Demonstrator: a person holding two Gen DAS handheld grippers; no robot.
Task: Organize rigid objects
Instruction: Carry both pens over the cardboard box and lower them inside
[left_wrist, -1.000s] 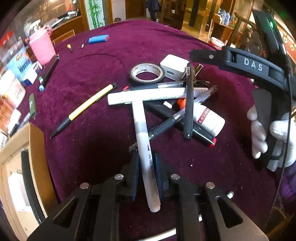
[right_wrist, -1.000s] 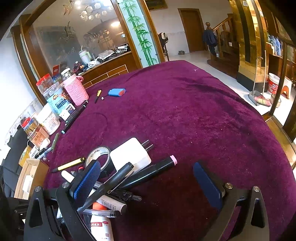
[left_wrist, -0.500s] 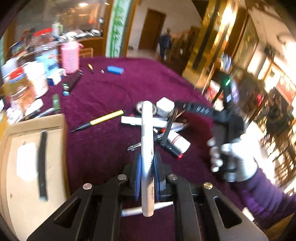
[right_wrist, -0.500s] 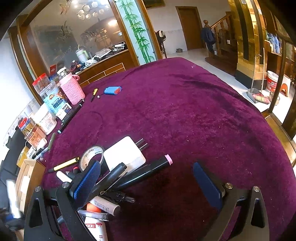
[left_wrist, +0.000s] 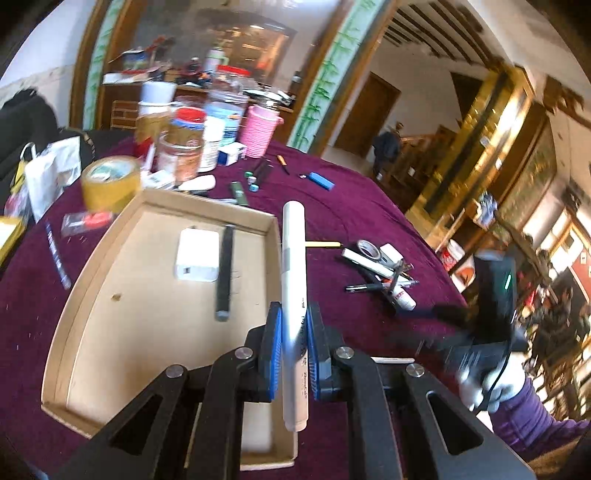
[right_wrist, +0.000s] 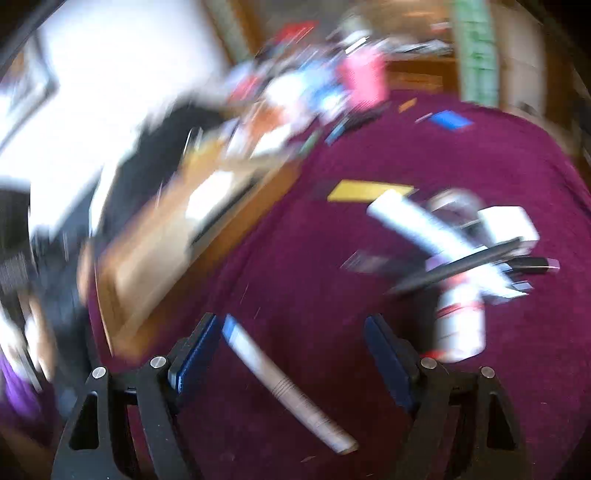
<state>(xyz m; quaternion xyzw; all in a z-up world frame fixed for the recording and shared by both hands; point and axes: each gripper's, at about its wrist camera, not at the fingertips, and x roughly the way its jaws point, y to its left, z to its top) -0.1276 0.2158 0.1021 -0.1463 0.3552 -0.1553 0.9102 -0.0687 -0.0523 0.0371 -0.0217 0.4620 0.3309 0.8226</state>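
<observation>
Left tool (left_wrist: 293, 345) clenched on long white marker (left_wrist: 293, 295), over shallow cardboard tray's (left_wrist: 92, 266) right rim — two items in. Right tool (right_wrist: 291, 354) closing, empty; pen pile (left_wrist: 380, 269) right on surface.

Round table (left_wrist: 354, 206) draped in deep purple velvet cloth, filling the lower part of both views. Behind it, a dark wooden sideboard (left_wrist: 122, 96) under a large glass panel (left_wrist: 218, 44), framed by wooden posts and pale strips painted with green bamboo (left_wrist: 325, 85). White wall beyond with a brown wooden door (left_wrist: 364, 110) standing shut. To the right, gilded golden columns and panelling (left_wrist: 476, 147), dark carved timber along the ceiling (left_wrist: 432, 40). Warm daylight falling across the right side, glare on the gold surfaces. Right wrist view heavily smeared: only a bright white wall (right_wrist: 110, 74) and another green bamboo strip (right_wrist: 476, 48) discernible.
</observation>
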